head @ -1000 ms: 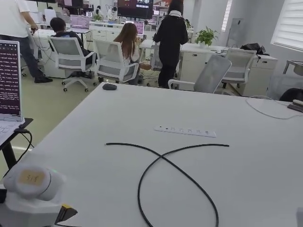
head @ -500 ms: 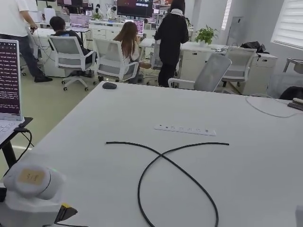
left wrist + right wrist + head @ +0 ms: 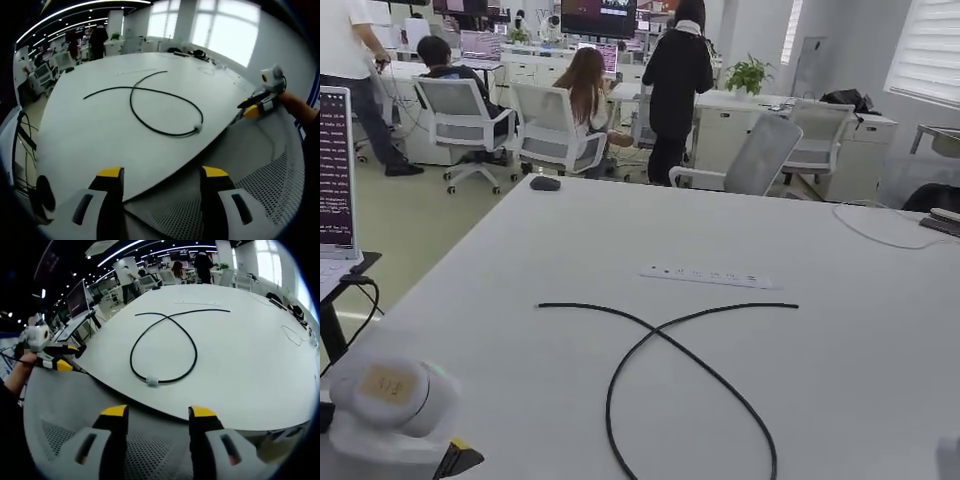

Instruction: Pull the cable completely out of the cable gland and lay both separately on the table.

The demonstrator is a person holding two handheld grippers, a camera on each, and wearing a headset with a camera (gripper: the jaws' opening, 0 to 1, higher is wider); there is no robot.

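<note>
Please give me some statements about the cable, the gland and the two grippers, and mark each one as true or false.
1. The cable crosses over itself on the table. True.
2. The gland lies apart from the cable. False: it sits on the cable, near the table's near edge.
3. The left gripper is shut on the cable. False: it is open, holds nothing and is short of the table edge.
4. The right gripper is open. True.
5. A power strip lies beyond the cable. True.

all views look across the table, sharing the cable.
</note>
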